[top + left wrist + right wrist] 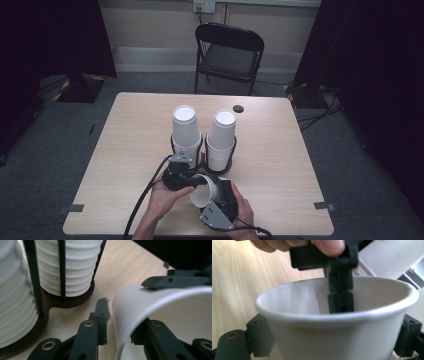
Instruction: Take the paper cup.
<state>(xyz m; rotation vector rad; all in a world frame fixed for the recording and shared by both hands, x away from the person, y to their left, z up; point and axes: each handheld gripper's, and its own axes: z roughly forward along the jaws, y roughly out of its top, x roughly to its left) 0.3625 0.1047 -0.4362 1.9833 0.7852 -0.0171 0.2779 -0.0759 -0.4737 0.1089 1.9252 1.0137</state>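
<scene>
Both our grippers on one paper cup

Low in the frame's centre, our right gripper (216, 196) clamps the paper cup (204, 192) by its sides, while our left gripper (192, 180) has one jaw inside the rim and one outside, narrowly apart. Behind, a holder (202, 159) carries two cup stacks (185, 127).

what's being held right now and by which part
A white paper cup, held by both grippers. The right gripper clamps its body from outside, jaws on either side. The left gripper pinches the wall at the rim, one jaw inside.
</scene>
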